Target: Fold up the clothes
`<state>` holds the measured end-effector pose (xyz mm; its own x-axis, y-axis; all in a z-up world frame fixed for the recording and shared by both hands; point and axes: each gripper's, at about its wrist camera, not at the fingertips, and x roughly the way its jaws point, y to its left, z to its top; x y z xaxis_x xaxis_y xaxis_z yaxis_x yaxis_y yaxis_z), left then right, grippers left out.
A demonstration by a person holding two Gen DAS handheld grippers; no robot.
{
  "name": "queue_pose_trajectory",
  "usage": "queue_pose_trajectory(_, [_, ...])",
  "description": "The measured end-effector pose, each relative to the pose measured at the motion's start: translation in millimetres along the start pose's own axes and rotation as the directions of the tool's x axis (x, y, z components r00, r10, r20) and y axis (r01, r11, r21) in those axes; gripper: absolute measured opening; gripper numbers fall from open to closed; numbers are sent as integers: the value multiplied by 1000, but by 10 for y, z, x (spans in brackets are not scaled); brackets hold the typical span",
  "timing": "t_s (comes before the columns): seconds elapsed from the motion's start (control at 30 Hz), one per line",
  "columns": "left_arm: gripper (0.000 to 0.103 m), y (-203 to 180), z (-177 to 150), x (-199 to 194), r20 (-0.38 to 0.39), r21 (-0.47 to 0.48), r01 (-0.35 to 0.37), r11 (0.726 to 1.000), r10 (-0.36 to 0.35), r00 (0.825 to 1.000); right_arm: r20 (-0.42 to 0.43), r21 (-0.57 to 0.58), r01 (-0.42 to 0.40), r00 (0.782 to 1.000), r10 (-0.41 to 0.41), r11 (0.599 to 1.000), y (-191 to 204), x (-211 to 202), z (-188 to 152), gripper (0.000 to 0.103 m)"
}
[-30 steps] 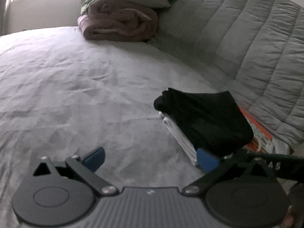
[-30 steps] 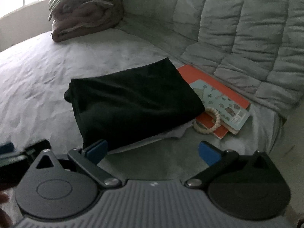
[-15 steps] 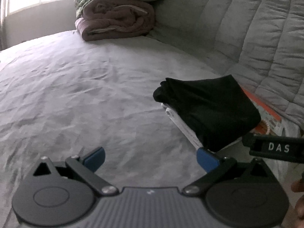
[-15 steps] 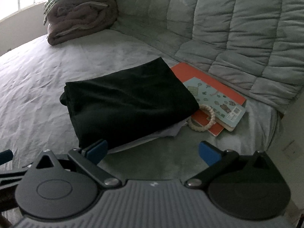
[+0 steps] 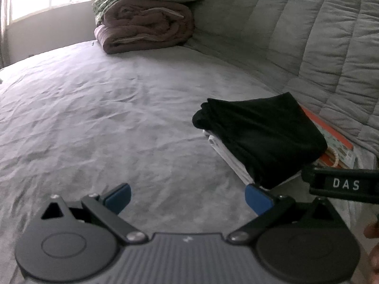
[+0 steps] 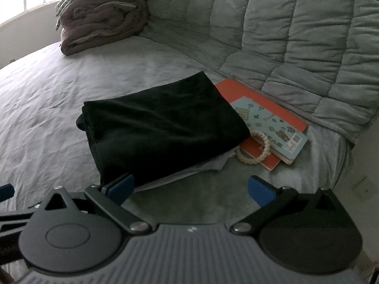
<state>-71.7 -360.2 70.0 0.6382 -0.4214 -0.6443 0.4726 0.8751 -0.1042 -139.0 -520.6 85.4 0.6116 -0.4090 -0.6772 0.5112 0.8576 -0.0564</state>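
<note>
Both tongs stand released, holding nothing, above the grey bed (image 5: 99,108). The left tongs (image 5: 187,197) hang over bare sheet, well left of the folded black garment (image 5: 263,137). The right tongs (image 6: 190,189) sit just before that garment (image 6: 163,127), their left blue pad (image 6: 120,188) at its near edge. The garment lies on a folded white one (image 6: 189,172), near the bed's right end, beside an orange book (image 6: 267,101), a pale-blue book (image 6: 272,127) and a rope ring (image 6: 253,149). A rolled brown blanket (image 5: 144,26) lies far back against the quilted backrest (image 5: 308,35).
</note>
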Motion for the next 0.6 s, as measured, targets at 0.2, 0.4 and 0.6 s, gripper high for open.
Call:
queue_pose_trajectory(0.2, [102, -7, -8, 3, -1, -12, 20, 1000, -20, 1000, 1, 0, -1, 1000, 1, 1000, -16, -7, -6, 103])
queue_pose_trajectory(0.4, [102, -20, -4, 9, -5, -25, 38, 999, -38, 999, 2, 4, 5, 1000, -5, 1000, -40, 0, 4, 103])
queue_pose_trajectory(0.6, [102, -6, -12, 32, -16, -55, 66, 996, -67, 998, 2, 3, 5, 1000, -5, 1000, -48, 7, 4, 103])
